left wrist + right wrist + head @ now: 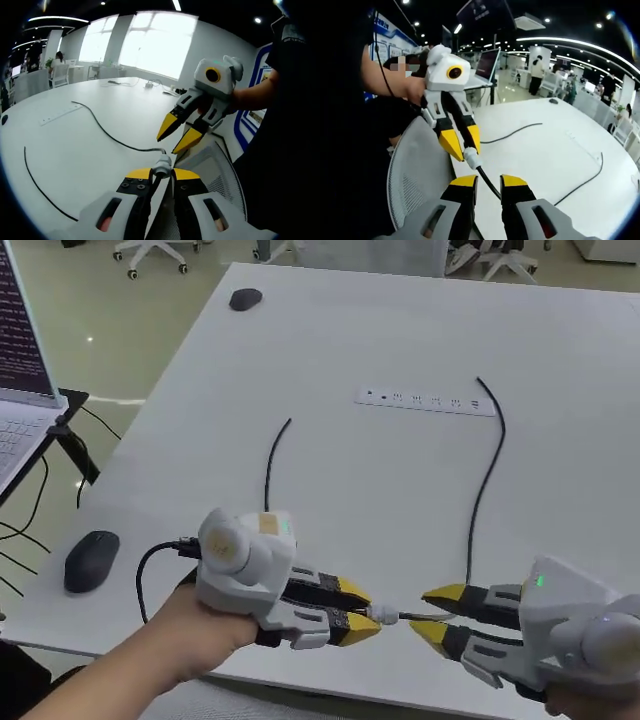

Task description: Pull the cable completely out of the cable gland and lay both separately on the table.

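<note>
White worktable (330,340) in an open-plan office, w/ chairs beyond the far edge. At the near edge, approx. centre, the cable gland (384,615) is held off the surface, clamped betw. the jaws of the left gripper (372,618). The cable (487,470) is threaded in the gland. It exits to the right, passes betw. the jaws of the right gripper (420,612), then runs across the table to the far side. Its free end lies by the right end of the power strip (428,401). The right jaws are set apart, one each side of the cable just beside the gland. No contact w/ the cable can be made out, so it is judged not gripped.

Handling: the gland is judged small, light, rigid and smooth, so a firm hold across the body is needed, as given now. The cable is thin, limp and light. Friction in the gland seal is to be expected, so the cable is best taken close to the gland and drawn straight along the gland axis.

Around: a second cable (272,460) lies left of centre, well apart from the first. A mouse (91,560) is at the near-left edge, a second mouse (245,299) far left, a laptop (20,390) off the left side. Nothing is seen in the pull path, though the trailing length could brush the power strip. A mesh chair back (415,170) is seen close by the grippers, off the table edge.
</note>
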Tool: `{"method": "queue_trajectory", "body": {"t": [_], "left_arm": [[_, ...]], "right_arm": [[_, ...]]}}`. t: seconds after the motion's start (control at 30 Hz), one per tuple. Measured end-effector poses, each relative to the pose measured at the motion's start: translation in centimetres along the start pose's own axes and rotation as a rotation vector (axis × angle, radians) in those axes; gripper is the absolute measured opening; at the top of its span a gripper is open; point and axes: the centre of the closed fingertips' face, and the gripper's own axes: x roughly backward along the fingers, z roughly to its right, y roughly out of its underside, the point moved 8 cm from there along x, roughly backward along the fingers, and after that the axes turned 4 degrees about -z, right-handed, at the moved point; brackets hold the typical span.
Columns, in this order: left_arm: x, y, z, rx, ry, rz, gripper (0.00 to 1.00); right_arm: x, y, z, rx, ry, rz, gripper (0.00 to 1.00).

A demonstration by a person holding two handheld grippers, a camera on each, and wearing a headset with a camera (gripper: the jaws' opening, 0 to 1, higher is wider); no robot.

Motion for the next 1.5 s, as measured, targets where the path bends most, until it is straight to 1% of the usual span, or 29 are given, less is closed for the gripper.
{"method": "queue_trajectory", "body": {"t": [0.03, 0.07, 0.1, 0.13, 0.17, 0.2, 0.23, 0.33, 0.37, 0.43, 0.5, 0.53, 0.6, 0.63, 0.67, 0.73, 0.8, 0.83, 0.9, 0.93, 1.0, 1.13, 1.23, 1.33, 1.5], "left_arm": [[0.0, -0.1, 0.0, -0.004, -0.001, 0.001, 0.15], [0.0, -0.1, -0.1, -0.012, -0.001, 0.004, 0.15], [0.0, -0.2, -0.1, -0.018, -0.001, 0.007, 0.15], [0.0, -0.4, -0.2, -0.024, -0.001, 0.010, 0.15], [0.0, -0.4, -0.2, -0.025, -0.001, 0.010, 0.15], [0.0, -0.5, -0.3, -0.036, -0.005, 0.005, 0.15], [-0.1, -0.5, -0.4, -0.035, -0.008, 0.003, 0.15], [-0.2, -0.7, -0.6, -0.039, -0.009, 0.002, 0.15], [-0.3, -0.8, -0.6, -0.042, -0.006, -0.001, 0.15], [-0.4, -0.9, -0.5, -0.048, -0.005, -0.005, 0.15], [-0.6, -1.0, -0.7, -0.038, -0.007, -0.002, 0.15], [-0.6, -1.0, -0.7, -0.037, -0.008, 0.000, 0.15], [-0.7, -1.0, -0.8, -0.029, -0.006, 0.000, 0.15], [-0.7, -1.1, -0.8, -0.031, -0.012, 0.001, 0.15], [-0.7, -1.1, -0.9, -0.023, -0.014, -0.003, 0.15], [-0.6, -1.2, -1.0, -0.021, -0.019, 0.004, 0.15], [-0.5, -1.2, -1.0, -0.022, -0.019, 0.004, 0.15], [-0.5, -1.2, -1.0, -0.024, -0.019, 0.001, 0.15], [-0.5, -1.2, -0.9, -0.031, -0.022, 0.002, 0.15], [-0.5, -1.3, -0.9, -0.024, -0.022, 0.004, 0.15], [-0.5, -1.2, -0.8, -0.026, -0.022, 0.000, 0.15], [-0.6, -1.1, -0.7, -0.032, -0.024, -0.003, 0.15], [-0.7, -1.0, -0.5, -0.033, -0.024, -0.006, 0.15], [-0.8, -0.9, -0.4, -0.032, -0.027, -0.005, 0.15], [-0.9, -0.8, -0.4, -0.030, -0.029, -0.005, 0.15]], "right_arm": [[-0.1, 0.0, -0.1, 0.007, 0.007, -0.001, 0.16], [-0.3, 0.0, -0.1, 0.042, 0.026, -0.018, 0.16], [-0.4, 0.0, -0.1, 0.061, 0.033, -0.035, 0.15], [-0.5, -0.1, 0.0, 0.099, 0.046, -0.060, 0.15], [-0.5, -0.1, 0.0, 0.112, 0.055, -0.058, 0.14], [-0.7, -0.4, 0.1, 0.144, 0.064, -0.056, 0.15], [-0.8, -0.6, 0.0, 0.151, 0.057, -0.054, 0.15], [-1.0, -0.7, 0.2, 0.170, 0.065, -0.059, 0.14], [-1.1, -0.7, 0.3, 0.181, 0.071, -0.071, 0.13], [-1.3, -0.8, 0.3, 0.183, 0.076, -0.075, 0.10], [-1.7, -0.8, 0.1, 0.219, 0.080, -0.086, 0.09], [-1.8, -0.8, 0.1, 0.250, 0.084, -0.104, 0.07], [-2.0, -0.9, -0.1, 0.257, 0.095, -0.101, 0.03], [-2.0, -1.0, -0.1, 0.259, 0.099, -0.105, 0.02], [-2.0, -1.1, -0.1, 0.275, 0.110, -0.108, 0.02], [-2.0, -1.2, -0.1, 0.287, 0.124, -0.105, 0.01], [-1.9, -1.2, -0.1, 0.288, 0.125, -0.105, 0.01], [-2.0, -1.1, -0.1, 0.263, 0.122, -0.107, 0.00], [-2.0, -1.1, 0.0, 0.267, 0.122, -0.099, 0.00], [-2.0, -1.1, 0.0, 0.277, 0.124, -0.096, 0.00], [-2.0, -1.0, -0.1, 0.285, 0.117, -0.100, 0.00], [-2.0, -0.7, -0.1, 0.276, 0.109, -0.095, 0.00], [-1.9, -0.5, -0.1, 0.248, 0.101, -0.096, 0.00], [-1.9, -0.4, 0.0, 0.238, 0.096, -0.093, 0.00], [-1.9, 0.0, 0.2, 0.218, 0.100, -0.101, 0.00]]}}
